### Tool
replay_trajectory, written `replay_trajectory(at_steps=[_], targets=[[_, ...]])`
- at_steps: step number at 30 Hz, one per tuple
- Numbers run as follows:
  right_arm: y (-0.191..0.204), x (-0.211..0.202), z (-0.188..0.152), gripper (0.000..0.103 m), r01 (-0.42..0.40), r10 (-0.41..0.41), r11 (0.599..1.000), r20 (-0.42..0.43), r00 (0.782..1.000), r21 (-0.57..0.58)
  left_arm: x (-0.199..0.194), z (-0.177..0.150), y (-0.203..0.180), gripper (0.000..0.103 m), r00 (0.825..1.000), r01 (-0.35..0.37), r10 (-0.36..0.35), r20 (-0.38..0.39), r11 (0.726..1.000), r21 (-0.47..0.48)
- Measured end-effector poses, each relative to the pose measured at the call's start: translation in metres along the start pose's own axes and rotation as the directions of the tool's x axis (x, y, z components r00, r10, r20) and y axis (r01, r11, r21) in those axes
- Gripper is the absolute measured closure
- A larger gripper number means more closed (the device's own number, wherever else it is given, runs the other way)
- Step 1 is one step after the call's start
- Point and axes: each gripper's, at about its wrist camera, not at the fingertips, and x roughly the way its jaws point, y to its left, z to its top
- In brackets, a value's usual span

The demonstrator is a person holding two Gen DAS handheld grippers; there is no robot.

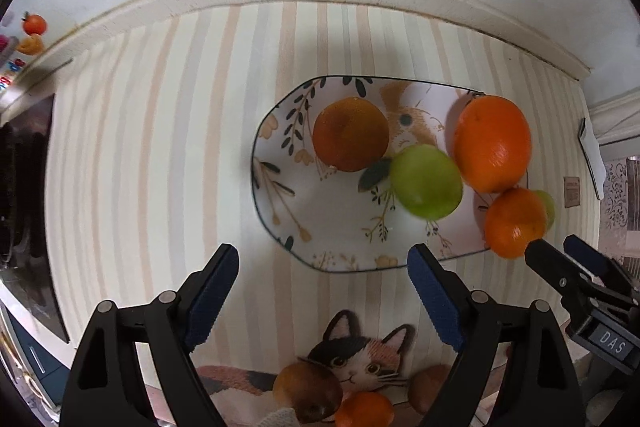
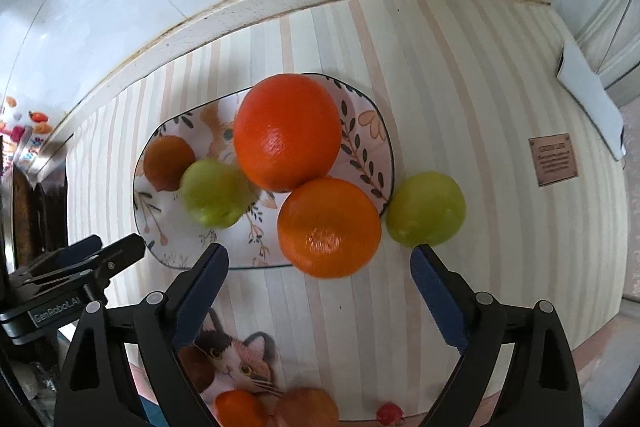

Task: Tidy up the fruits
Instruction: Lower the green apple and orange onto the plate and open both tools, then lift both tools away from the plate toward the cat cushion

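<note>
Left hand-held gripper (image 1: 322, 281), seen from its own wrist camera: jaws spread wide, nothing between them, poised over the striped cloth of the desk (image 1: 132, 155) just short of the near rim of the floral plate (image 1: 280, 211). On the plate lie a dark orange (image 1: 350, 135), a green apple (image 1: 426, 181) touching it, and a large orange (image 1: 494, 143) at the right edge. A smaller orange (image 1: 514, 221) sits at the plate's right rim, with a second green fruit (image 1: 549, 207) mostly hidden behind it. The right hand-held gripper (image 1: 560, 253) enters from the lower right, its tips close to the smaller orange; whether it touches cannot be told here. More fruit (image 1: 308, 393) lies at the bottom edge on a cat-print (image 1: 360, 355) part of the cloth.

Right wrist view: right hand-held gripper (image 2: 316, 273) with jaws wide apart and empty, the smaller orange (image 2: 328, 227) just ahead of them, overlapping the plate's (image 2: 160, 227) near rim. The second green apple (image 2: 426, 209) rests on the cloth beside the plate. The large orange (image 2: 288, 133), blurred green apple (image 2: 214, 193) and dark orange (image 2: 168, 163) sit on the plate. The left hand-held gripper (image 2: 116, 247) shows at left.
</note>
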Motion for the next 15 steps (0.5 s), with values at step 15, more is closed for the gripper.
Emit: replay_trajectory(at_steps=[15], targets=[[0.017,-0.067,-0.05,0.008,0.034,-0.02,0.996,0.169,0.985,-0.082,-0.075,-0.051,-0.01,0.017,0.98,-0.035,0.032,0.195,0.999,0.011]])
